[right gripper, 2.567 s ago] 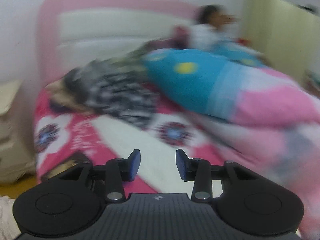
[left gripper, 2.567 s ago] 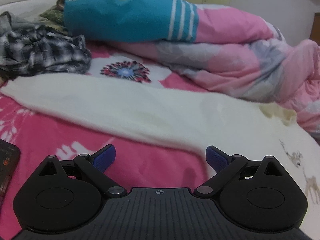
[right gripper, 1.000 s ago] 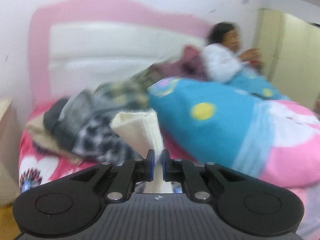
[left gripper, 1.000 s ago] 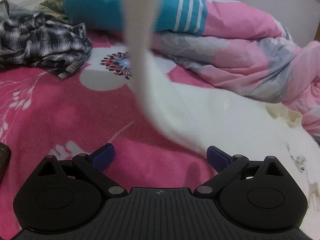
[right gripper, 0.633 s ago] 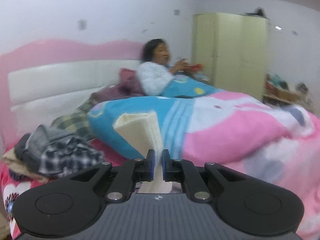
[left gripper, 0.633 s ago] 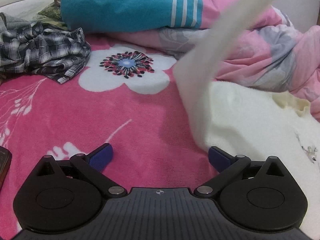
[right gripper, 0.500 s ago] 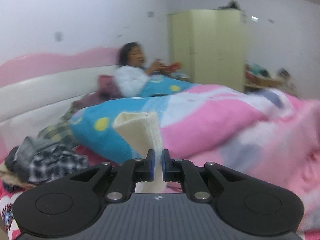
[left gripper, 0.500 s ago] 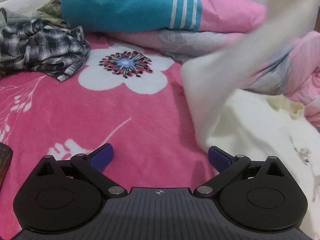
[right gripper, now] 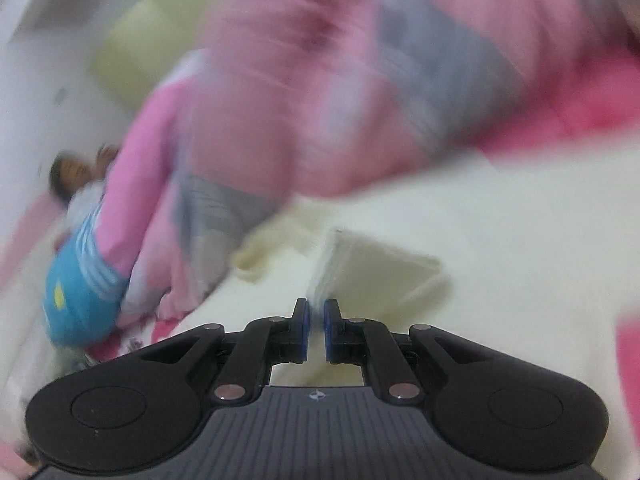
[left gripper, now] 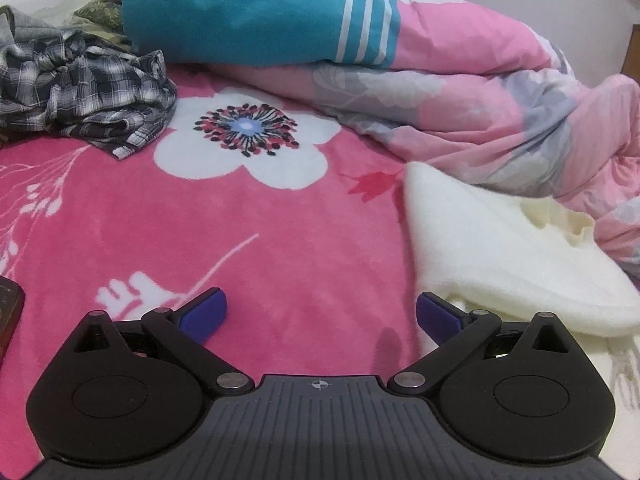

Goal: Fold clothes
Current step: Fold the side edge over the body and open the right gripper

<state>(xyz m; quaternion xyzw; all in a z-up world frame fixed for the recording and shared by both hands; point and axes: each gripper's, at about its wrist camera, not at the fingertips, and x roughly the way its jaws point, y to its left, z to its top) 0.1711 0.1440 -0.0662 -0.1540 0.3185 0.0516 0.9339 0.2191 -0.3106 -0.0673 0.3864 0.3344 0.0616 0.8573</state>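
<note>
A cream fleecy garment [left gripper: 492, 248] lies on the pink flowered bed cover [left gripper: 200, 216] at the right of the left wrist view, its sleeve folded over onto the body. My left gripper [left gripper: 320, 314] hangs open just above the cover, its right fingertip at the garment's near edge, nothing between the pads. In the blurred right wrist view my right gripper [right gripper: 315, 316] is shut on the cream sleeve cuff [right gripper: 360, 272], low over the spread garment [right gripper: 520, 232].
A crumpled plaid shirt [left gripper: 80, 92] lies at the far left. A pink, grey and teal duvet [left gripper: 400, 60] is heaped along the back and right. A dark flat object [left gripper: 8, 312] sits at the left edge. A person [right gripper: 76, 176] sits at the headboard.
My right gripper swung the held sleeve from the left across to the right and down onto the garment body. The sleeve now lies folded; the left gripper stayed put, open.
</note>
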